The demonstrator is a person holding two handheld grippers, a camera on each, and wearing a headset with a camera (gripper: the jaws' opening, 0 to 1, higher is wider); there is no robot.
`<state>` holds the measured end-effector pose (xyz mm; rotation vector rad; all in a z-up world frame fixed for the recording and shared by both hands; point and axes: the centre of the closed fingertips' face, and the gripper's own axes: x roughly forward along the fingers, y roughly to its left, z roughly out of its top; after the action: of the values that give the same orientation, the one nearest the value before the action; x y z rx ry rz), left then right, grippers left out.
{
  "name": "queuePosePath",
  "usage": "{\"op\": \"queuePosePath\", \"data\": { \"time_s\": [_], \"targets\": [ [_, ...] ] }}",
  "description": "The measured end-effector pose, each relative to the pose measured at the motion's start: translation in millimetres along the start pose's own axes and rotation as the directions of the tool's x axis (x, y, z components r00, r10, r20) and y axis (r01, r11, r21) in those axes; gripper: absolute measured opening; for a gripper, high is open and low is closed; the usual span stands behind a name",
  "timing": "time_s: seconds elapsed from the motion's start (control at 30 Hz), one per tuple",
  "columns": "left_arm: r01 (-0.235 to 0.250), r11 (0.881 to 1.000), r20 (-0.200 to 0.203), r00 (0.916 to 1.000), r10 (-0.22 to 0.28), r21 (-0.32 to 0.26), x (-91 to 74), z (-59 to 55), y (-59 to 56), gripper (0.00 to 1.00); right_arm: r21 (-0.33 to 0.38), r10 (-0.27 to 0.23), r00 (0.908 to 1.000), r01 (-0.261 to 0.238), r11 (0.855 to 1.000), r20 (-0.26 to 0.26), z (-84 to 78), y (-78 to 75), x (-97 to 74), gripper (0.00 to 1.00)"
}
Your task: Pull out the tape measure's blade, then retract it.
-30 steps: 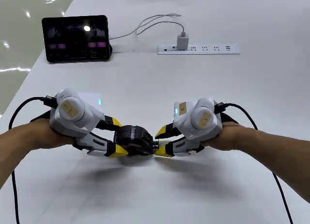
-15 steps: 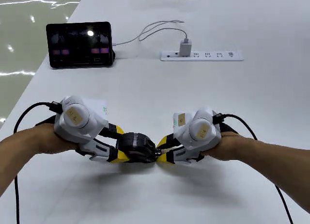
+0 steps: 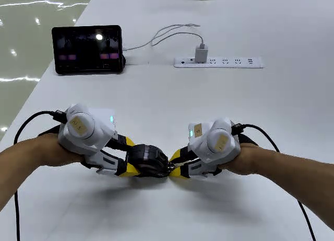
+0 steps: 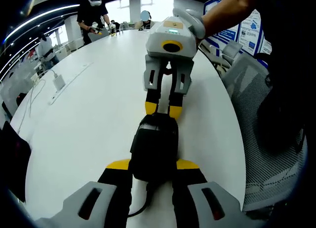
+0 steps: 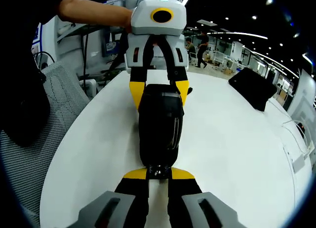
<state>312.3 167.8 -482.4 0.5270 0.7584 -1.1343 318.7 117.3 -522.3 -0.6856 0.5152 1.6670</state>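
Well on the person's side of the power strip (image 3: pixel 219 62), the tape (image 3: pixel 148 158) is clamped across its hard, likely hefty case by the left gripper (image 3: pixel 134 156), while the right gripper (image 3: pixel 175 164) pinches the thin, probably springy blade's hook (image 5: pixel 158 171), the proper pulling point.

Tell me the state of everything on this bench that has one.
tape measure: blade not pulled out.
left tongs: shut on the tape measure's case.
right tongs: shut on its blade end.
tablet: screen lit.
charger: plugged into the power strip.
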Motion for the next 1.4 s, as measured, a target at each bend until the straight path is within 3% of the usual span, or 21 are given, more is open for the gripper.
{"op": "queuePosePath", "data": {
  "time_s": [0.6, 1.4],
  "targets": [
    [0.012, 1.000, -0.004, 0.9999, -0.012, -0.001, -0.1, 0.3, 0.8, 0.24, -0.006, 0.007, 1.0000, -0.007, 1.000, -0.006, -0.6, 1.1, -1.5, 0.09],
    [0.016, 1.000, -0.017, 0.9997, -0.016, 0.000, -0.2, -0.4, 1.0, 0.24, -0.003, 0.010, 0.9992, -0.010, 1.000, -0.040, -18.2, 2.1, -19.3, 0.09]
  ]
}}
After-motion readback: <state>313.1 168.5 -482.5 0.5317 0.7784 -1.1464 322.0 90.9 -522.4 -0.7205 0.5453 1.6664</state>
